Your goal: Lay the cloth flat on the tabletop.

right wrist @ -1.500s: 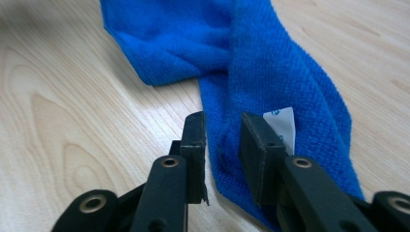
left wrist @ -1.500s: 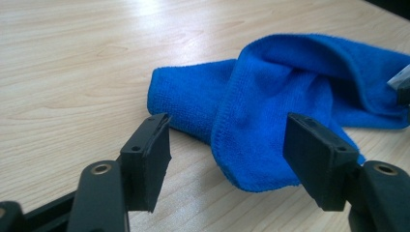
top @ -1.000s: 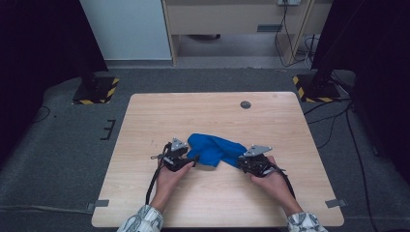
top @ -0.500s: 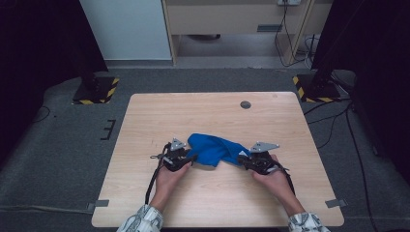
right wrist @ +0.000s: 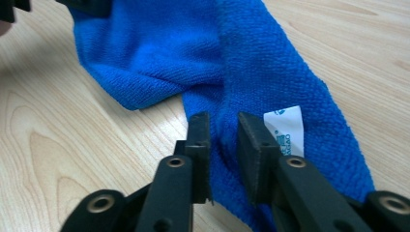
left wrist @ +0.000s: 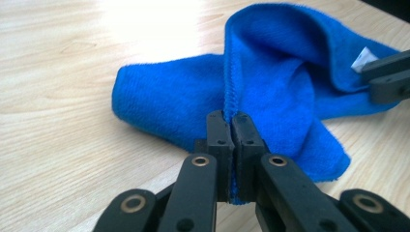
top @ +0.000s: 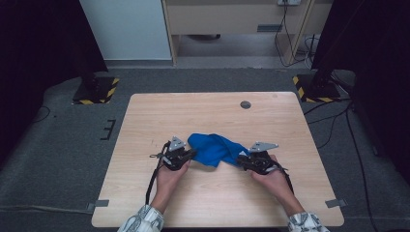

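While a crumpled blue cloth (top: 215,150) lies near the middle of the pale wooden worktop (top: 212,116), somewhat toward the person's edge, broad bare wood stretches behind it to the far edge, where a small dark round grommet (top: 245,104) sits. Open wood also runs to the left and right edges, and a narrower strip lies between the hands and the near edge.

Both forearms come in from the bottom, angled inward, with patterned sleeves at the wrists. The left gripper (top: 186,155) lies low at the cloth's left end; in the left gripper view its jaws have just been closing and now pinch the stitched hem of the cloth (left wrist: 270,77) tightly. The right gripper (top: 244,162) lies low at the cloth's right end; its jaws have just been opening and stand slightly apart, with a fold of cloth (right wrist: 251,72) running between them beside a white label (right wrist: 285,128).
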`<state>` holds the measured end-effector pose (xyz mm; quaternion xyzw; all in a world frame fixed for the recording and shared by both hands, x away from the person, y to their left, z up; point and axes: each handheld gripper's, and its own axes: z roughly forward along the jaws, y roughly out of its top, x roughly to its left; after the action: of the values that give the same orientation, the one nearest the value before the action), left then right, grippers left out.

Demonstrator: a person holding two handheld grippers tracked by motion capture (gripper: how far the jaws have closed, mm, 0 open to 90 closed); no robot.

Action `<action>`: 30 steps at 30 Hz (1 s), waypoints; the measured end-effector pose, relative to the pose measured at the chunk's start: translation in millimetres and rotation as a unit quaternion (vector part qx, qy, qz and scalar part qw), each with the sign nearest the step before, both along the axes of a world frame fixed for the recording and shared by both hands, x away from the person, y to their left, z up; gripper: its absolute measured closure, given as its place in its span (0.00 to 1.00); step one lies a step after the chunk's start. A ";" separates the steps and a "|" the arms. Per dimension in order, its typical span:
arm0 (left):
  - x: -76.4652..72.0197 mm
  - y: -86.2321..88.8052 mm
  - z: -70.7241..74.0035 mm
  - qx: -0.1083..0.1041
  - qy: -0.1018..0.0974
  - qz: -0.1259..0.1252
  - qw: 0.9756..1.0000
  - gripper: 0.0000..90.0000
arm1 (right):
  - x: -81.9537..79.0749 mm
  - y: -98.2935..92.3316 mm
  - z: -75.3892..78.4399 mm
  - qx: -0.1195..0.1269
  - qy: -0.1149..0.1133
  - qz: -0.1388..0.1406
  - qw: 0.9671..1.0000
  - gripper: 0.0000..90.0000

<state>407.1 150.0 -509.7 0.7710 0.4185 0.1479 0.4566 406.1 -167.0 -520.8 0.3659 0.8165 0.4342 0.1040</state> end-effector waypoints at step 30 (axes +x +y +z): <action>-3.3 -3.8 8.2 -0.002 -0.005 -0.010 1.000 0.97 | 0.5 -6.6 8.4 0.039 -0.008 -0.007 0.999 0.92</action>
<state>403.8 146.3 -501.5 0.7736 0.4087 0.1462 0.4617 406.6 -173.6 -512.3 0.3720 0.7955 0.4679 0.0995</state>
